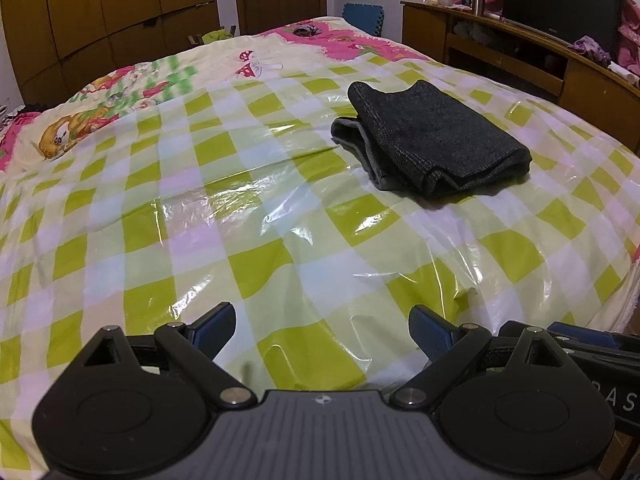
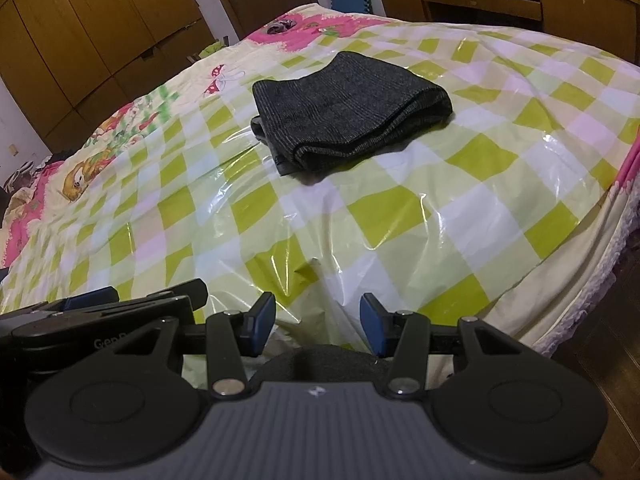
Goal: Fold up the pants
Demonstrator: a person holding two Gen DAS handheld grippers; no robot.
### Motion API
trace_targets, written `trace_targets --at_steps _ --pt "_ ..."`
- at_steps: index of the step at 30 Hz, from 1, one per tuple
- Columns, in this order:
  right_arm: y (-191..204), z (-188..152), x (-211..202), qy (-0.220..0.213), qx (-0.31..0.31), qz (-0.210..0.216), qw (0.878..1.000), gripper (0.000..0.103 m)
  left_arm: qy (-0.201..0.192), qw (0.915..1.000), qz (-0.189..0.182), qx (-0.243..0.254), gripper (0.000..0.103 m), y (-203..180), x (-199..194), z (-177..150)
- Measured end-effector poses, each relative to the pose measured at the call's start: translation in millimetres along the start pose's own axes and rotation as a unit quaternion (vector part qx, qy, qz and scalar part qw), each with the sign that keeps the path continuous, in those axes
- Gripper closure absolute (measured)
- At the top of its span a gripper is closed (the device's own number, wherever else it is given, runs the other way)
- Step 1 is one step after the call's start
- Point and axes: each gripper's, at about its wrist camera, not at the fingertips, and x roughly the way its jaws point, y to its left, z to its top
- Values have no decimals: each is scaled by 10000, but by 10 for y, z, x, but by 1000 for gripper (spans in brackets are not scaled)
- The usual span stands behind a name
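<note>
— What do you have nearest to the cameras?

— My left tongs [image 1: 322, 330], at the near edge of the bed. The jaws stand wide apart and nothing is between them. My right tongs [image 2: 318, 322] are just beside them, jaws also apart and empty, though less wide. I hold both low and back from the cloth, I think because there is nothing left to grip at this edge.

— And under them?

— The checked plastic sheet [image 1: 248, 216], green and white, spread over the bed [image 2: 568, 280]. It is shiny and wrinkled, so I judge it slippery; cloth may slide on it easily.

— Where are the pants?

— The pants [image 1: 430, 140] lie further out, well apart from both tongs, on the sheet toward the middle of the bed. They are a compact dark bundle in several layers, with the rounded fold at one side and the loose edges at the other. One lower layer sticks out a little at the loose side. To me the folding seems done, or almost.

— Behind that?

— The wooden cabinet [image 1: 520, 52] beside the bed, and the wardrobe [image 2: 80, 28] at the far wall.
</note>
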Motion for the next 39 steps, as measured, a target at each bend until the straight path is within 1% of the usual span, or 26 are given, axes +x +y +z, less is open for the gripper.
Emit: trace_targets --at_steps 12,25,39 --pt "-9 -31 -62 -63 26 -19 10000 55 -88 10000 17 36 0 -24 -34 -25" --pt "-6 -57 -27 -22 68 -48 10000 55 -2 10000 -27 -11 0 -4 -15 -52" --pt "-11 -80 -16 -23 85 -44 10000 55 -11 10000 -22 -5 0 5 -15 -63"
